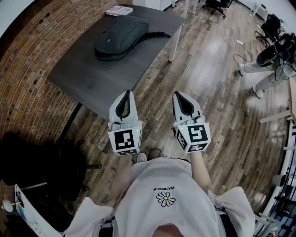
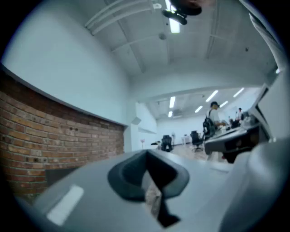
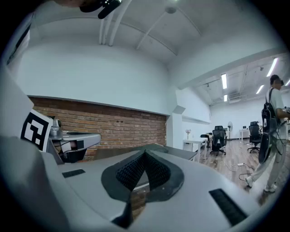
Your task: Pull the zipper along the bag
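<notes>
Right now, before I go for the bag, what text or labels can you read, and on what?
None reads clearly.
Shirt: small print line above a daisy, upside down, too small to read.
Booklet on the table: print blurred.
Left gripper and right gripper: square markers only, no words.

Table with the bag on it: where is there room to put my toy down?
The near half of the table is bare, from the bag down to the near edge, alongside the brick wall. A smaller bare patch lies between the bag's strap and the right-hand edge. The far end is crowded: the bag and some papers sit there.
</notes>
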`<state>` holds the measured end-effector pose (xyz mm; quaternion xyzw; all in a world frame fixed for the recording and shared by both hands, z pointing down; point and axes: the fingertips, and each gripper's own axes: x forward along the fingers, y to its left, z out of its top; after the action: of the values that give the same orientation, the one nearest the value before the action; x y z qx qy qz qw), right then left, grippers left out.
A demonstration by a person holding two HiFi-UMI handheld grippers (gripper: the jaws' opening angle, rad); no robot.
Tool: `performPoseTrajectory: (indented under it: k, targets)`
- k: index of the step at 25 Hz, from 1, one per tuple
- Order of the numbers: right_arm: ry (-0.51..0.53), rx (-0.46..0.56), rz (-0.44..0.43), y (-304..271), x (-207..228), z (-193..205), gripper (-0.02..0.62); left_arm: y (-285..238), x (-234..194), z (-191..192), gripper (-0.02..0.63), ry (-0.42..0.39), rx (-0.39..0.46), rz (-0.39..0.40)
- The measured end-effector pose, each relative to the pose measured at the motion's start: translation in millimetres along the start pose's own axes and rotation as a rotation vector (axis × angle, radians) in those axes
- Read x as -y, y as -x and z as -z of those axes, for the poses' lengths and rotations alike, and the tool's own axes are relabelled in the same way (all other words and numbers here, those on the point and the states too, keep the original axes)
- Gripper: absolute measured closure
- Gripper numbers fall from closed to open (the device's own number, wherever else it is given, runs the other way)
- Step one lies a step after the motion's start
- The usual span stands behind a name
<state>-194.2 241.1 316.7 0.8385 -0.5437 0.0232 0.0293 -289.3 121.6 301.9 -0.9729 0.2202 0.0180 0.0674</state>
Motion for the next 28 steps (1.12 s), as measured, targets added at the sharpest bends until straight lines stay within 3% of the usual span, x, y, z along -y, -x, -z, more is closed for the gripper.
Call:
performPoseTrajectory:
  k: [18, 28]
  targets:
    - [-0.009, -0.011, -0.006, 13.9, 21.9, 9.8, 0.594, -9.9, 3.4, 11.5, 0.607, 0.026, -0.019, -0.042]
    - [-0.02, -0.079, -0.054, 29.0, 72.2, 43.7, 0.594, -26.0, 51.3, 18.0, 0.607, 0.054, -0.011, -0.08]
